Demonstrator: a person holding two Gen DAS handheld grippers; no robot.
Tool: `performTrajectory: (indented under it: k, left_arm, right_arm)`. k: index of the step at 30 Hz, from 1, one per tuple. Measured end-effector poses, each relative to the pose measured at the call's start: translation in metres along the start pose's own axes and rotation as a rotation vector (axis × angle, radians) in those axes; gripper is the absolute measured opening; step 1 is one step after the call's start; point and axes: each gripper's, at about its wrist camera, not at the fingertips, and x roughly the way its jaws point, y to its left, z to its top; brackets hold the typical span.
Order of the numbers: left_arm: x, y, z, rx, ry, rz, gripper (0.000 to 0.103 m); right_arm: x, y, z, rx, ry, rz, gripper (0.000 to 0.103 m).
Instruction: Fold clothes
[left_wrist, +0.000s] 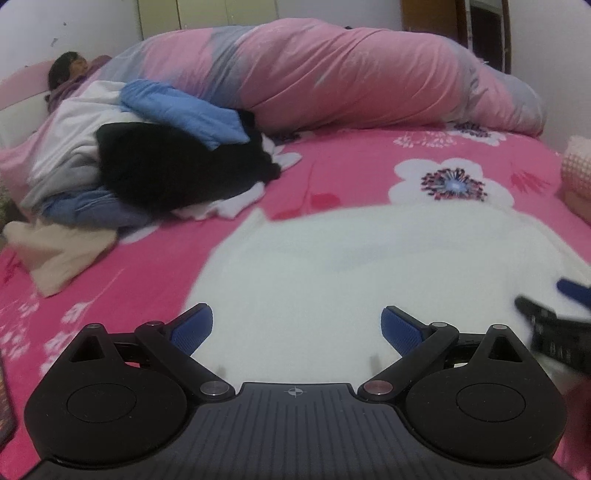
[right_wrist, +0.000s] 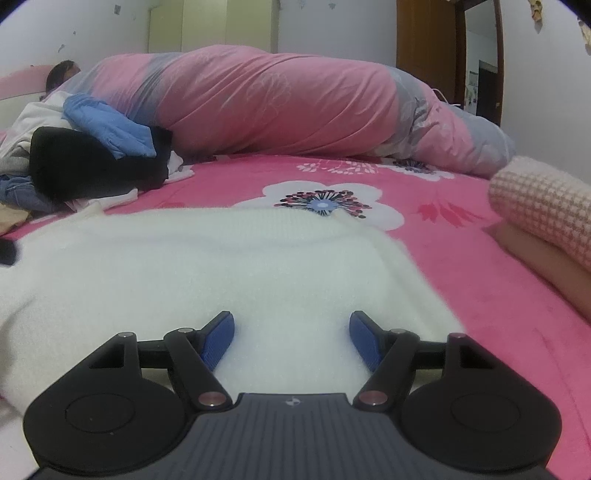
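We hold the left gripper (left_wrist: 297, 325) and right gripper (right_wrist: 291, 338) wide apart, empty, over the white garment (right_wrist: 221, 266) lying flat mid-frame; the clothes pile (left_wrist: 147, 158) upper left looks unfolded.

Bed (right_wrist: 461, 266) in pink floral sheet carries white garment (right_wrist: 221, 266) up front, clothes pile (left_wrist: 147, 162) far left, rolled pink duvet (left_wrist: 351, 81) along back.

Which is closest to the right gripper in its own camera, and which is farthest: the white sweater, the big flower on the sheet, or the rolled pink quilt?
1. White sweater, right beneath the open jaws.
2. Big flower, just past the sweater's far edge.
3. Rolled pink quilt, across the back of the bed.
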Motion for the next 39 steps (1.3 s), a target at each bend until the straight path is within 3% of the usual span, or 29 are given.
performTrajectory:
  k: [2, 5, 10, 14, 18, 20, 24, 39]
  left_arm:
    - [0.019, -0.006, 0.000, 0.001, 0.030, -0.019, 0.099]
    - [0.051, -0.008, -0.008, -0.042, 0.139, -0.036, 0.101]
    - [0.049, -0.006, -0.013, -0.046, 0.111, -0.041, 0.102]
    - [0.048, -0.005, -0.015, -0.044, 0.104, -0.045, 0.102]
    - [0.050, -0.005, -0.014, -0.040, 0.102, -0.049, 0.102]
    - [0.050, -0.005, -0.014, -0.039, 0.102, -0.052, 0.102]
    - [0.049, -0.006, -0.015, -0.038, 0.101, -0.052, 0.102]
    - [0.050, -0.006, -0.015, -0.033, 0.093, -0.051, 0.103]
  right_arm:
    - [0.000, 0.000, 0.000, -0.001, -0.001, -0.001, 0.072]
    - [0.001, 0.001, 0.001, -0.004, 0.004, -0.001, 0.072]
    - [0.000, 0.003, 0.017, -0.025, 0.068, -0.011, 0.072]
    - [-0.015, 0.006, 0.037, 0.003, 0.002, -0.029, 0.072]
    - [-0.002, 0.004, 0.027, 0.004, 0.000, -0.064, 0.075]
    - [0.005, 0.003, 0.021, 0.004, 0.000, -0.082, 0.082]
    - [0.018, 0.002, 0.011, 0.004, 0.000, -0.118, 0.083]
    - [0.018, 0.001, 0.008, 0.016, -0.010, -0.110, 0.083]
